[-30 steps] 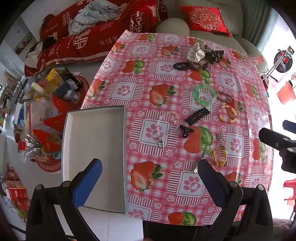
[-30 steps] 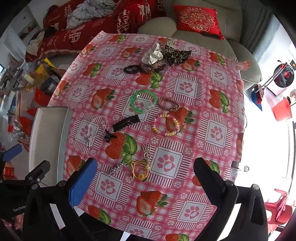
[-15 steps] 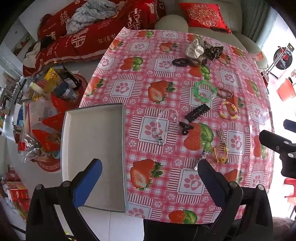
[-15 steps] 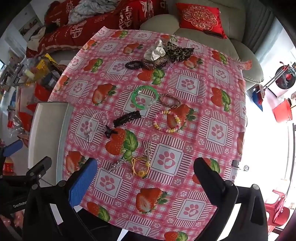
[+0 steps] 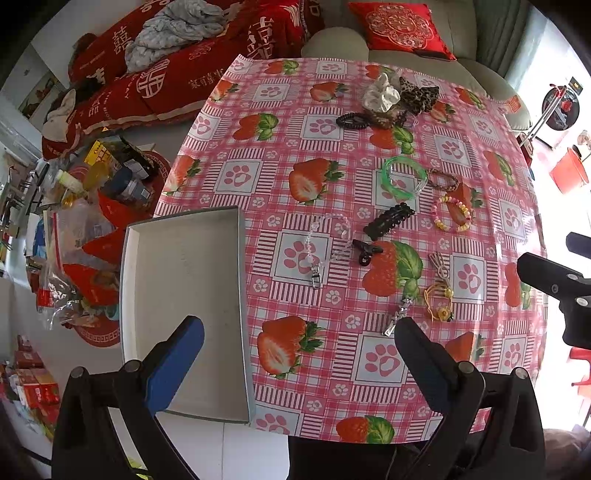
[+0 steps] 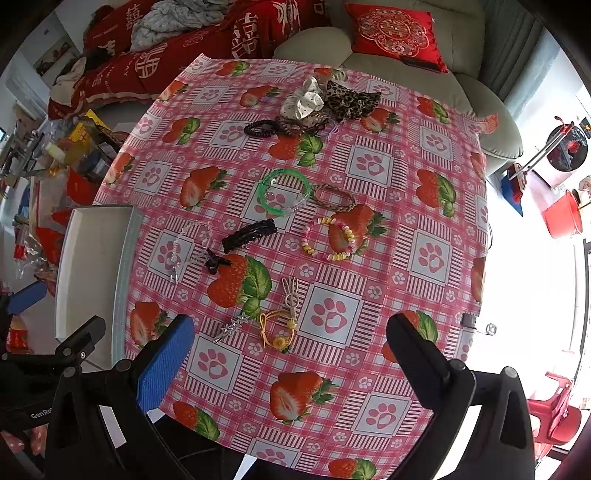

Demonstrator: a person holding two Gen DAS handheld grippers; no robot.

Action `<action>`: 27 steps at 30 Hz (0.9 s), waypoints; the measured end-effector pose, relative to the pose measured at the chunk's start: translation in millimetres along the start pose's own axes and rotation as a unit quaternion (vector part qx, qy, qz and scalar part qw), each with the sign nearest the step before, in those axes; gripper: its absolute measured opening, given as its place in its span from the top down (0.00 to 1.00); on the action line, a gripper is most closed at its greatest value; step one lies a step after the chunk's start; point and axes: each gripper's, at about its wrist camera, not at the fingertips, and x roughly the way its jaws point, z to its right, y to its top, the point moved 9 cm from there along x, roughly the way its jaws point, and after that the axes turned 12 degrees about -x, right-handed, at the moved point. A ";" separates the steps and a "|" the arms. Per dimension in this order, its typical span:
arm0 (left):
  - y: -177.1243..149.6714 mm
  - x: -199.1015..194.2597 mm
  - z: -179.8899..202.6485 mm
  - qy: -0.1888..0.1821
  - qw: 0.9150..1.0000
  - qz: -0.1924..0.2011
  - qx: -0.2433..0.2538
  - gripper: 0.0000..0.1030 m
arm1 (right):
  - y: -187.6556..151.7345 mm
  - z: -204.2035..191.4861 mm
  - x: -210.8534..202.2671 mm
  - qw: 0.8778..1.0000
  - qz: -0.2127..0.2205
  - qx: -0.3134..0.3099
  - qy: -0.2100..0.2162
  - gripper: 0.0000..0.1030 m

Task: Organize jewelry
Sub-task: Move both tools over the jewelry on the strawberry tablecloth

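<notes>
Jewelry lies scattered on a pink strawberry tablecloth (image 5: 369, 362): a green bangle (image 5: 403, 177), a braided brown bracelet (image 6: 334, 197), a pastel bead bracelet (image 5: 451, 213), a black hair clip (image 5: 388, 220), a small black claw clip (image 5: 365, 251), a clear bead chain (image 5: 325, 243), a yellow cord bracelet (image 6: 277, 330) and a silver star clip (image 6: 231, 328). An empty white tray (image 5: 181, 295) overhangs the table's left edge. My left gripper (image 5: 295, 362) hovers open above the tray's right rim. My right gripper (image 6: 288, 362) hovers open above the near table, holding nothing.
Scrunchies (image 6: 303, 99) and hair ties (image 6: 262, 127) lie at the far side. A sofa with red cushions (image 6: 395, 35) stands behind. Clutter covers the floor on the left (image 5: 85, 206). A red stool (image 6: 554, 402) and red bucket (image 6: 563, 218) are to the right.
Both grippers have risen and pulled back a little, so the table looks smaller and farther. Nothing on the table has moved.
</notes>
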 end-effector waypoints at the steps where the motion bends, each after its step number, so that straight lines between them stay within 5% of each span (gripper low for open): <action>1: -0.2 0.0 0.0 0.000 1.000 0.000 0.000 0.00 | -0.2 0.0 0.1 1.000 0.000 0.000 0.000 0.00; 27: -2.2 1.5 -0.4 0.000 1.000 -0.001 0.002 0.00 | 1.4 -1.0 -0.2 1.000 -0.001 0.000 -0.002 0.00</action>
